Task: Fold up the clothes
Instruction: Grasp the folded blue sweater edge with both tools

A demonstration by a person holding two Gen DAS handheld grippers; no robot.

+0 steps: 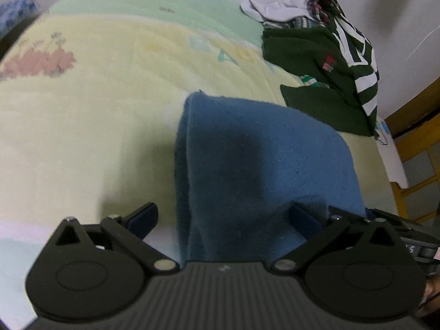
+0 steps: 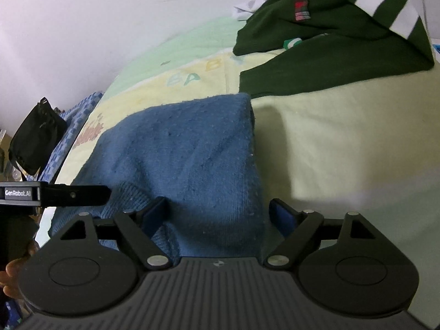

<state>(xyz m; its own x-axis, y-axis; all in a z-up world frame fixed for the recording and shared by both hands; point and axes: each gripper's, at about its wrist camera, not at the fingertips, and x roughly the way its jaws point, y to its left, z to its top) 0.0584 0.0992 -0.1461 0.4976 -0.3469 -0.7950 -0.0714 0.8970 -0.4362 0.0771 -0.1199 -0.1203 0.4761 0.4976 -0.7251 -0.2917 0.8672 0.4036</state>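
Both grippers point downward, side by side: the left gripper (image 1: pixel 224 218) and right gripper (image 2: pixel 217 213) have jaws spread wide.

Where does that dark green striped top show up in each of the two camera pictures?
Left wrist view: the dark green striped top lies upper right, beyond the blue sweater.
Right wrist view: the top fills the upper right corner.
Shared landmark: the pastel letters on the yellow blanket, just left of the top.

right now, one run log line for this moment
left gripper: open | right gripper: open | blue sweater: folded, under both | green clothes pile: behind
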